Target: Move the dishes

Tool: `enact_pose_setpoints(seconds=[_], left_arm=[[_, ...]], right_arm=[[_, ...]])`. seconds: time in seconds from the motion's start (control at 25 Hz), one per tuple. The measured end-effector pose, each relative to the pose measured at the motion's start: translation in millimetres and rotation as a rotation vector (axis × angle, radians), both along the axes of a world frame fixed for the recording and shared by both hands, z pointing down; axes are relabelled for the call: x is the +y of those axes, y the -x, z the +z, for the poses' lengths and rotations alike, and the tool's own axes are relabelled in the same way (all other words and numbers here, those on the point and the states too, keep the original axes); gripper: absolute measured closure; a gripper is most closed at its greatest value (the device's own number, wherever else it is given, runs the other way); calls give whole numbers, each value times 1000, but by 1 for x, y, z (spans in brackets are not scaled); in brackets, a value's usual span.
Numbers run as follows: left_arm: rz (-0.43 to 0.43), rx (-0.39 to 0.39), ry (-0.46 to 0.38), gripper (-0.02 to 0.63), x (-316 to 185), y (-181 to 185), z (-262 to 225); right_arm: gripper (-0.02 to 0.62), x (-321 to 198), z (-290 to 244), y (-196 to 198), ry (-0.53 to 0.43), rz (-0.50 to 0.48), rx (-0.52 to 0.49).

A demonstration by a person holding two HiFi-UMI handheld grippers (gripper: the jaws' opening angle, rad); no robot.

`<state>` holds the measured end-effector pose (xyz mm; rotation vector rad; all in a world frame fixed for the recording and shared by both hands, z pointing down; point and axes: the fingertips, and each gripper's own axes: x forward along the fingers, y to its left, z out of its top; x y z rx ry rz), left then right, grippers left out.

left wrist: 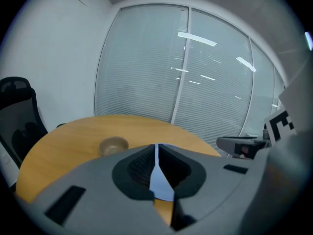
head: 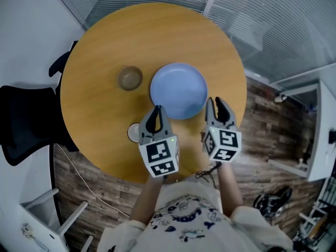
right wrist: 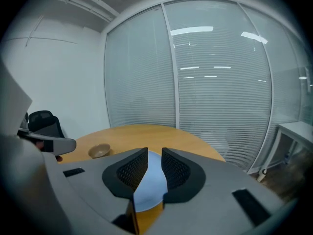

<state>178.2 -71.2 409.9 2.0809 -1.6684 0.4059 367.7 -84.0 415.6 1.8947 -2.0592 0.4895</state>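
A pale blue plate [head: 178,91] lies near the middle of the round wooden table [head: 100,51]. To its left stands a small brown bowl [head: 129,78]. My left gripper [head: 157,112] hovers at the plate's near left rim, jaws shut with only a sliver between them and nothing held. My right gripper [head: 219,105] hovers at the plate's near right rim, jaws a little apart and empty. The plate [left wrist: 161,185] shows through the left gripper [left wrist: 156,148], with the bowl [left wrist: 113,145] beyond. The right gripper [right wrist: 154,155] also frames the plate [right wrist: 149,185] and the bowl [right wrist: 100,151].
A small white dish [head: 133,133] sits near the table's front edge, partly hidden by my left gripper. A black office chair [head: 26,119] stands left of the table, and a white desk [head: 321,135] at the right. Glass walls with blinds [right wrist: 215,82] lie beyond.
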Motion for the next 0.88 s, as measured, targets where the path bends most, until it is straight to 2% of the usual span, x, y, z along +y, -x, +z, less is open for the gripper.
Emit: enact_pose_setpoints(seconds=[0.12, 0.36, 0.44, 0.64, 0.88], left_arm=[[-30, -1, 55, 600, -15, 1, 23], [-68, -36, 153, 534, -36, 11, 68], [-77, -42, 166, 508, -42, 11, 78], [-113, -34, 186, 495, -51, 11, 95], [-146, -96, 205, 485, -57, 16, 110]], right_arm=[[500, -12, 16, -5, 43, 3, 8], [476, -31, 53, -12, 115, 27, 21], [472, -37, 66, -14, 142, 36, 19], [469, -46, 89, -20, 190, 44, 33], [460, -55, 116, -28, 252, 55, 24]])
